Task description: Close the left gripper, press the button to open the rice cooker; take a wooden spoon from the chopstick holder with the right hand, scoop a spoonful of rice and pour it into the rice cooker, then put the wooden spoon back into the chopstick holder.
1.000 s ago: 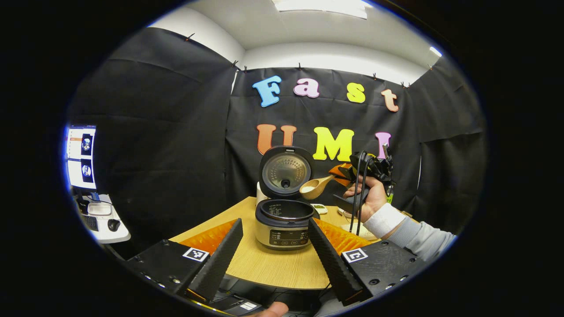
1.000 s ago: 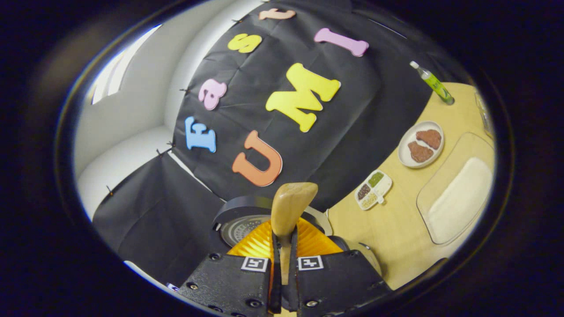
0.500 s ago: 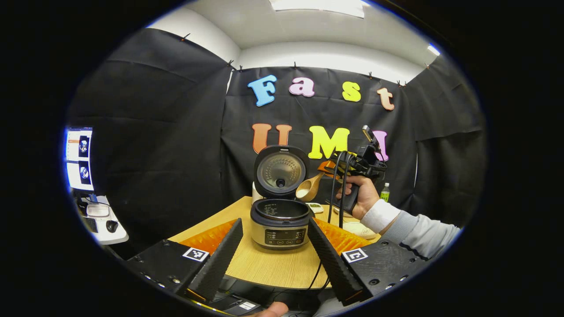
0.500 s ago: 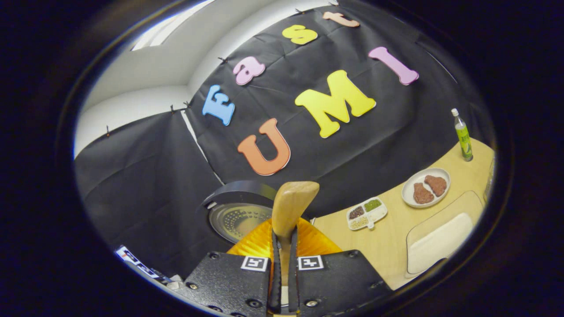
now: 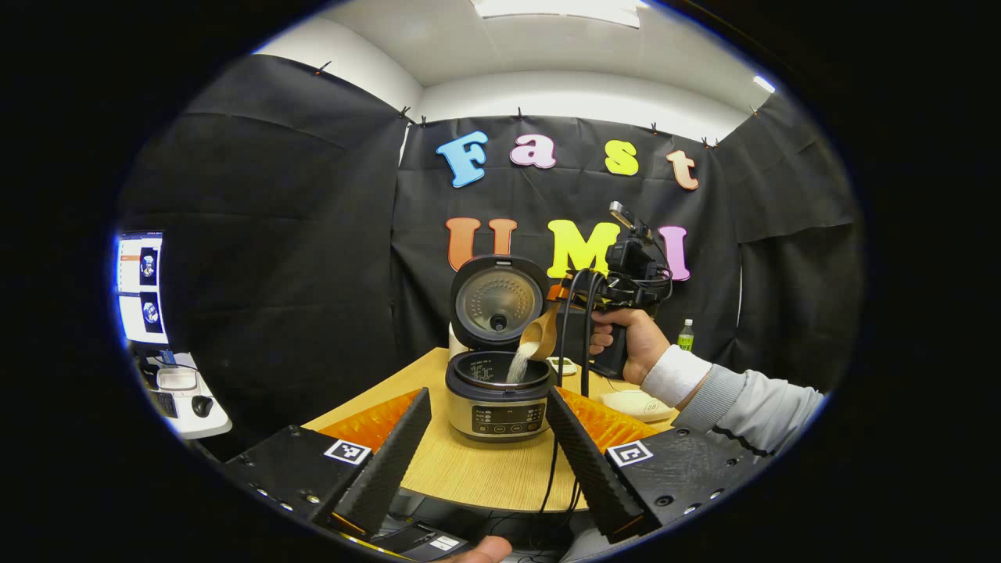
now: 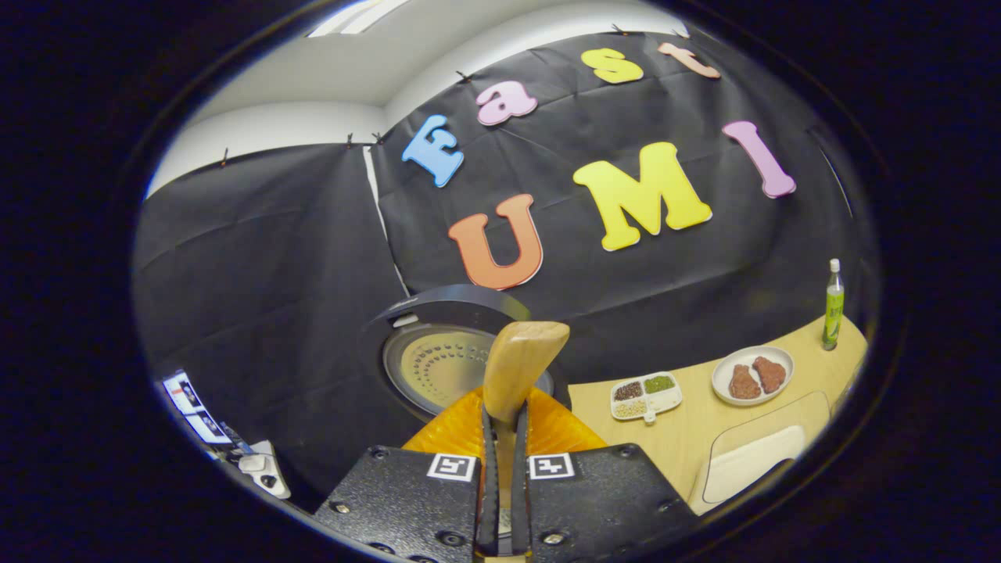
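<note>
— Tipped since 1 second ago, the wooden spoon (image 5: 539, 335) now spills rice (image 5: 517, 364) into the open rice cooker (image 5: 500, 395) on the surface (image 5: 469, 469).

— And the tongs?

— The right tongs (image 6: 501, 461) are clenched on the spoon's handle, held by a hand (image 5: 629, 342). The left tongs (image 5: 489, 453) hang spread apart, released, grasping nothing, before the cooker.

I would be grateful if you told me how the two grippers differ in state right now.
The left gripper is open, its fingers spread wide and empty; the right gripper is shut on the wooden spoon. The left gripper hangs low before the table, while the right gripper is raised above the rice cooker, tipping rice in. Both are hand-held.
</note>
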Available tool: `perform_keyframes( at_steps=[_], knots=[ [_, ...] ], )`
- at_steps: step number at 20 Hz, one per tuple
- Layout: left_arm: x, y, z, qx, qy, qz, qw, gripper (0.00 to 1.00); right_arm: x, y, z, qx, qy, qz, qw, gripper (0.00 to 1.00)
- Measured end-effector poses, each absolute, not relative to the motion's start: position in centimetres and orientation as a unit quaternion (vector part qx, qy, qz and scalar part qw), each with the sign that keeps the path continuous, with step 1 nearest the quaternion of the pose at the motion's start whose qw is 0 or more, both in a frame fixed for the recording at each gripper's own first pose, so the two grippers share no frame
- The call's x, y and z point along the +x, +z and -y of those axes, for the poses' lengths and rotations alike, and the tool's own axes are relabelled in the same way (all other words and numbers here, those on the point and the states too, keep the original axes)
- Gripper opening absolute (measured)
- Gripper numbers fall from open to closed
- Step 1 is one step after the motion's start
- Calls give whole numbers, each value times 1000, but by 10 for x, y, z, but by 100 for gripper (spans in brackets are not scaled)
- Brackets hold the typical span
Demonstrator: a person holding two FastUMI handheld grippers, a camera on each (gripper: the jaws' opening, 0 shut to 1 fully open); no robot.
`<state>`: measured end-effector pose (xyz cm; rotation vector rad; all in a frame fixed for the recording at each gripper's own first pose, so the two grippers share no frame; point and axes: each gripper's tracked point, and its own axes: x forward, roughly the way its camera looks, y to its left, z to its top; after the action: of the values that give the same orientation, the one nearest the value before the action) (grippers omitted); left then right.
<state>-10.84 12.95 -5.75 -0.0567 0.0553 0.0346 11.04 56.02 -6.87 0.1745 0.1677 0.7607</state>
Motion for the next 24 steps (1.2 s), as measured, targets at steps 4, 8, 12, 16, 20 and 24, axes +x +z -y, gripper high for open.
perform_keyframes(
  at_steps=[4, 8, 12, 16, 20, 24],
  knots=[
    [-107, -63, -131, -29, 18, -26, 999, 95, 98, -66, -573, 15, 376, -47, 925, 12],
    [-101, -66, -128, -29, 18, -28, 999, 95, 88, -75, -582, -64, 381, -22, 922, 12],
    [-100, -70, -124, -21, 16, -32, 999, 95, 84, -87, -585, -127, 372, -7, 919, 12],
    [-98, -73, -117, -16, 12, -32, 999, 94, 86, -87, -578, -155, 349, 20, 924, 12],
    [-93, -76, -117, -31, 15, -35, 999, 95, 89, -78, -567, -160, 338, 32, 927, 11],
    [-93, -79, -104, -30, 9, -38, 999, 95, 95, -62, -541, -146, 327, 33, 933, 11]
  ],
)
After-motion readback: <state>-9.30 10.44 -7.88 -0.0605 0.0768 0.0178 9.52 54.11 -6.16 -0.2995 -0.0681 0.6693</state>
